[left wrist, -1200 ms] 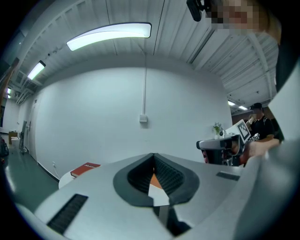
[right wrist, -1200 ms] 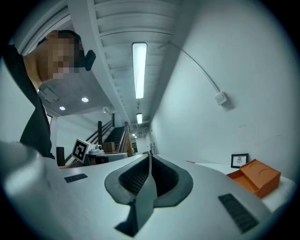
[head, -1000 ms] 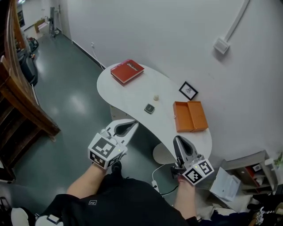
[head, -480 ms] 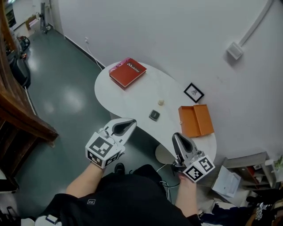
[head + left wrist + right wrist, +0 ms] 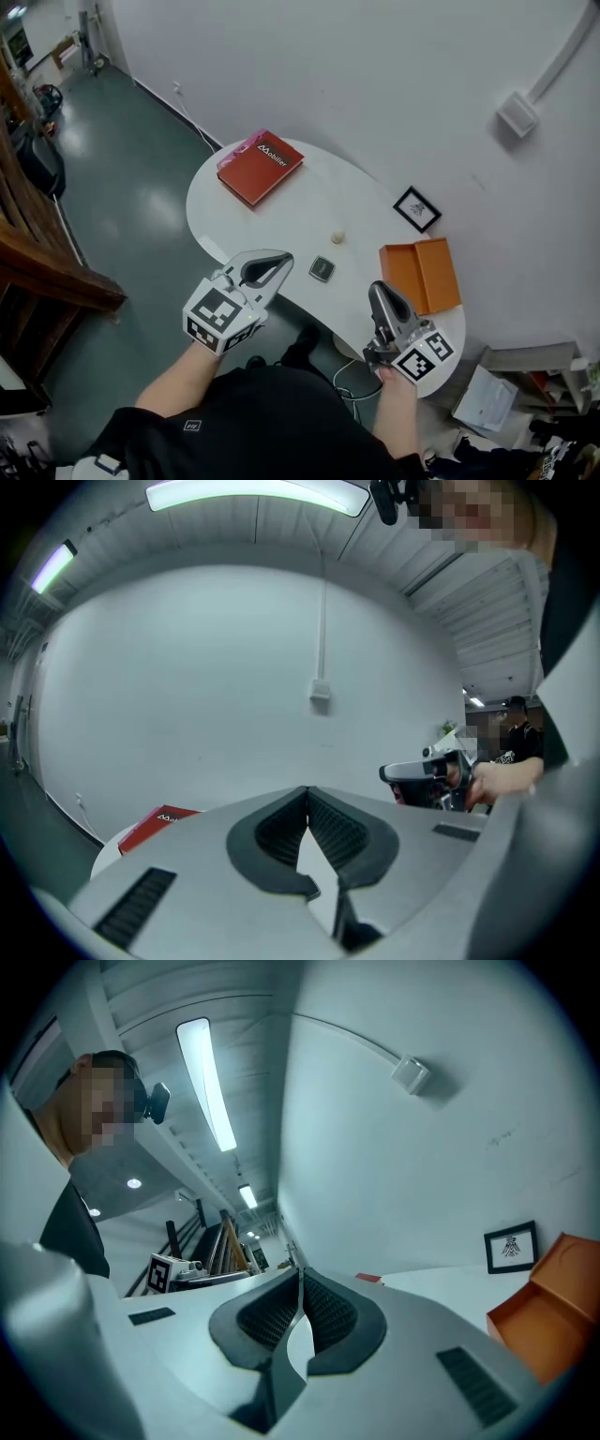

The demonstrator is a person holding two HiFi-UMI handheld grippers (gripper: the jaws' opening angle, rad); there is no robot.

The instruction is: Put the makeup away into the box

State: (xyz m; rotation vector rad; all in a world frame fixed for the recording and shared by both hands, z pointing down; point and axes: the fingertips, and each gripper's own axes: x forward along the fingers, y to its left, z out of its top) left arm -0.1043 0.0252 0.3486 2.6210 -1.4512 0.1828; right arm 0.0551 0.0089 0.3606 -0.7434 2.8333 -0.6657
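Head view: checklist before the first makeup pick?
1. Orange box open, inside looks bare: ok.
2. Dark compact and small cream item lie apart on the table, nothing on them: ok.
3. Left gripper and right gripper empty: ok.
4. Jaws open for a pick: not ok, both pairs are together.
5. A gripper over a makeup item: not ok, both are at the table's near edge, short of the items.
6. Red book and picture frame clear of the path to the box: ok.
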